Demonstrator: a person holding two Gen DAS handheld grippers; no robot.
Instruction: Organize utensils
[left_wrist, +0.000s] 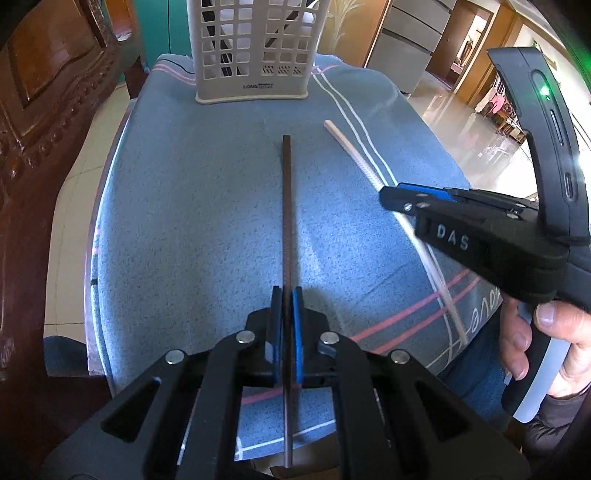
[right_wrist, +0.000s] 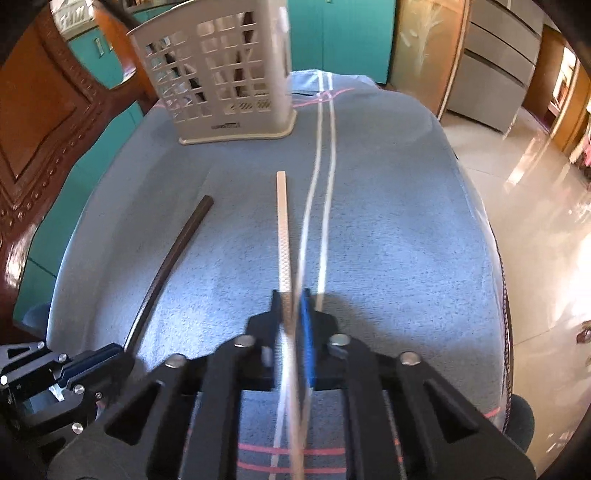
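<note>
Carved dark wooden furniture (left_wrist: 48, 122) stands left, beside teal cabinet doors (right_wrist: 347, 33). Right, a glossy tiled floor (right_wrist: 532, 206) reflects bright light before what may be grey drawers (right_wrist: 495, 62).

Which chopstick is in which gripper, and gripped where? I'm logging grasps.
Left gripper: dark chopstick, held partway along its near half. Right gripper: white chopstick, likewise gripped partway along.

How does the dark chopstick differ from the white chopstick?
The dark chopstick is dark brown; the white chopstick is pale cream. The left gripper holds the dark one, the right gripper the white one. Both are thin, textured sticks, gripped over the blue cloth, ends toward the utensil basket.
</note>
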